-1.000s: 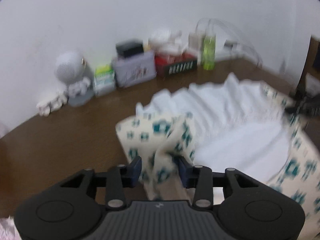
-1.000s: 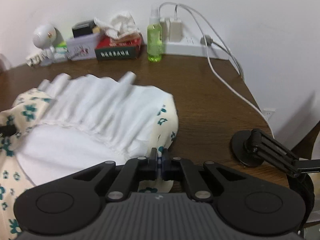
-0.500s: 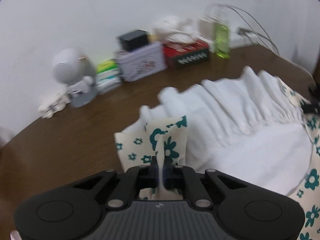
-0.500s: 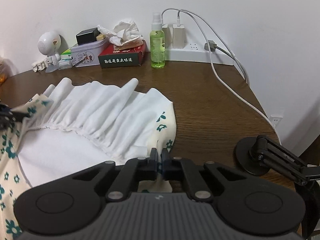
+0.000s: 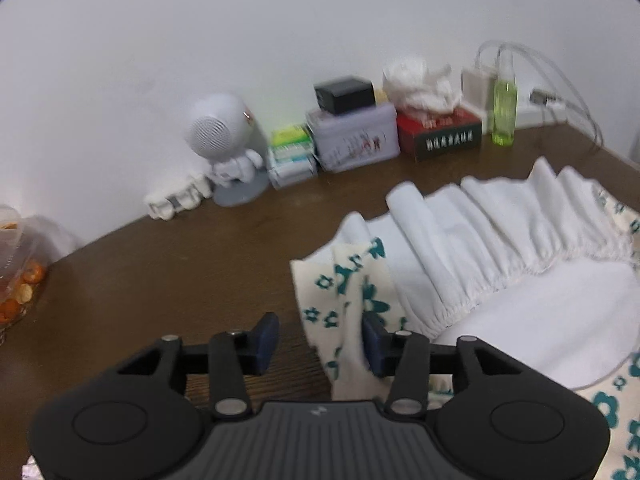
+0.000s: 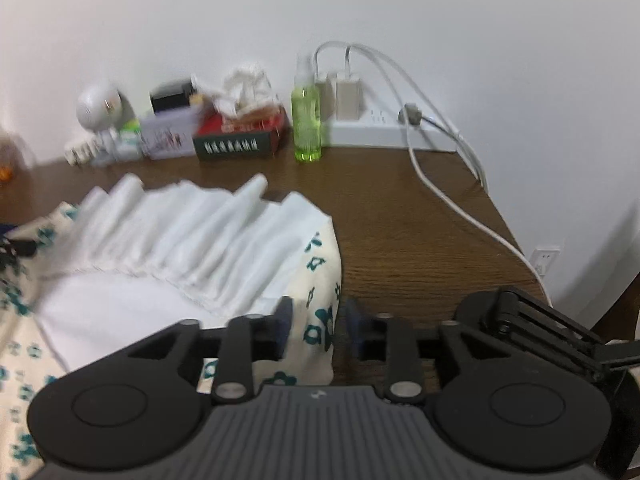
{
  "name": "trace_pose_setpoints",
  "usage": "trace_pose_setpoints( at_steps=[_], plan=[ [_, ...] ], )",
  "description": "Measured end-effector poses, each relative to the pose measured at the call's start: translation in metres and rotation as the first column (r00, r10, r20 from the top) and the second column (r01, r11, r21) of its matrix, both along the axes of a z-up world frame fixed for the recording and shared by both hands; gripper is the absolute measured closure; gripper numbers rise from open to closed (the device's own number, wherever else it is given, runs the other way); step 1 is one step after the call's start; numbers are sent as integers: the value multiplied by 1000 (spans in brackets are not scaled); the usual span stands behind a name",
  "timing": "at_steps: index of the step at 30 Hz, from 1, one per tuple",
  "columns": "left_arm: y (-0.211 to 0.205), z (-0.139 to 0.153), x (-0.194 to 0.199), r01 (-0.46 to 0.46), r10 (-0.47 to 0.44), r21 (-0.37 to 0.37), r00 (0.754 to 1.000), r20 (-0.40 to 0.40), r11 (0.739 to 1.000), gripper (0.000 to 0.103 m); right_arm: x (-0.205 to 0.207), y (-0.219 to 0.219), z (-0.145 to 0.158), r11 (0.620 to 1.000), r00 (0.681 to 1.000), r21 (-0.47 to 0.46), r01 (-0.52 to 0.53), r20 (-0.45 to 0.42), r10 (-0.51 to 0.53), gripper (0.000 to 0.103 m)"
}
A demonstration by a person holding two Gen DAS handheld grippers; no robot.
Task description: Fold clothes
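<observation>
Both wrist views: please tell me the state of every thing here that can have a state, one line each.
Left gripper: jaws opening, floral edge between them, not pinched.
Right gripper: jaws opening, floral edge between them, not pinched.
Floral garment: lying on the table, white lining up, gathered waistband bunched.
Green spray bottle: upright, cap on.
Tissue box: open, tissue sticking out.
Chargers: plugged into the power strip.

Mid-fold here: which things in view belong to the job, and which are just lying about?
Job: floral garment, left gripper and right gripper, both opening around its corners.

Lying about: green spray bottle, tissue box, speaker figurine, tin, charger cables.
</observation>
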State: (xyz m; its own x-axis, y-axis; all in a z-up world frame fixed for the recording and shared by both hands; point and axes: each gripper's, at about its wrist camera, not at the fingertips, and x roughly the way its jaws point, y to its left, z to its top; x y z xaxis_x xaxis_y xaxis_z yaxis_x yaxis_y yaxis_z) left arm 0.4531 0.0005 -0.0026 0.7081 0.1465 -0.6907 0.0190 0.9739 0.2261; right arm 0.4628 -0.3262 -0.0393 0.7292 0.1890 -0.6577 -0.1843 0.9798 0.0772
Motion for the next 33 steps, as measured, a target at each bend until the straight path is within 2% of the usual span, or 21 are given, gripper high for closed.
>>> trace_pose_setpoints(
  at_steps=[2, 4, 6, 12, 15, 17, 22, 25, 27, 28, 29, 30, 32, 33],
  plan=[
    [8, 14, -18, 28, -27, -36, 999, 20, 999, 58, -16, -7, 12, 998, 1000, 51, -22, 16, 21, 69],
    [11, 26, -43, 88, -86, -67, 996, 33, 994, 56, -40, -12, 25, 991, 997, 104, -78, 33, 75, 63],
    [9, 31, -73, 165, -163, -69, 986, 36, 984, 56, -65, -16, 37, 979, 990, 152, -136, 51, 130, 59],
    [-6, 15, -165, 368, -372, -92, 928, -28, 925, 55, -149, -2, 41, 926, 936, 144, -349, 21, 350, 58],
    [-4, 0, -196, 398, -407, -116, 911, -72, 910, 55, -184, 8, 31, 899, 903, 108, -424, -25, 429, 62],
    [-1, -6, -208, 400, -410, -112, 907, -92, 910, 55, -200, 12, 24, 896, 896, 75, -437, -53, 441, 62],
    [-7, -20, -218, 386, -389, -44, 913, -122, 921, 55, -218, 33, 6, 894, 896, -82, -441, -84, 435, 66],
    [-13, -25, -219, 422, -427, -61, 895, -131, 904, 55, -224, 52, -2, 868, 889, -195, -457, -64, 454, 67],
    [-17, -28, -222, 433, -436, -55, 889, -137, 900, 55, -226, 58, -4, 864, 890, -224, -450, -37, 454, 68],
    [-19, -28, -223, 438, -438, -37, 889, -131, 898, 55, -226, 59, -5, 868, 894, -227, -441, -27, 447, 71],
    [-22, -29, -224, 441, -440, -18, 889, -126, 897, 55, -226, 57, -5, 874, 898, -221, -433, -21, 440, 87],
    [-24, -29, -225, 442, -439, 3, 891, -120, 897, 57, -226, 56, -4, 879, 902, -216, -425, -15, 432, 99],
    [-28, -31, -224, 449, -444, 25, 889, -114, 893, 80, -227, 52, -4, 890, 909, -205, -408, -5, 416, 100],
    [-29, -31, -224, 447, -442, 21, 889, -119, 894, 103, -228, 50, -3, 897, 915, -199, -395, -5, 403, 100]
  ],
)
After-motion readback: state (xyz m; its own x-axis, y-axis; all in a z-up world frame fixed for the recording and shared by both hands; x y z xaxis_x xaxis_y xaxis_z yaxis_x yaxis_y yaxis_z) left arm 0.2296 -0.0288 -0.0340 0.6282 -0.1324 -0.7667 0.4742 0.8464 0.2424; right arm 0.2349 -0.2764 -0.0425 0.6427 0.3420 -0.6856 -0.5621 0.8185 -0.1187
